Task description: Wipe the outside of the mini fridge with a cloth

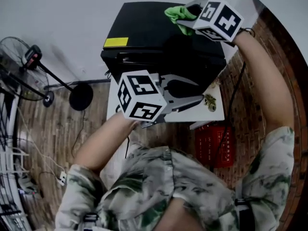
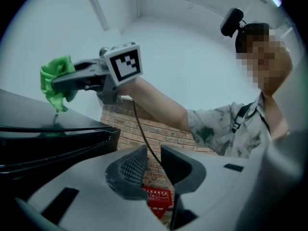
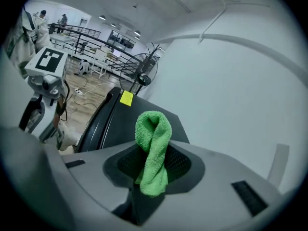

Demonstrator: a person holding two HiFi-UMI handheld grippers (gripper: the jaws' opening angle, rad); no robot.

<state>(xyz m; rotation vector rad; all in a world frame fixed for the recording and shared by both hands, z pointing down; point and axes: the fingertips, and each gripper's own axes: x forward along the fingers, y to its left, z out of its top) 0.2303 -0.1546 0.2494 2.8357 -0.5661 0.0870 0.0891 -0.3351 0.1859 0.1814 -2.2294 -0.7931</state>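
yellow label (image 1: 116, 42) on mini fridge (image 1: 144, 28), print illegible

Left gripper (image 1: 192, 93) held low, fingers (image 2: 127, 170) slightly apart, right arm (image 1: 269, 81) stretched forward, right gripper (image 3: 154, 165) clamped on cloth (image 3: 153, 129).

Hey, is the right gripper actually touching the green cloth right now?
Touching. The right gripper view shows the right gripper shut on the green cloth, which is pinched between its jaws.
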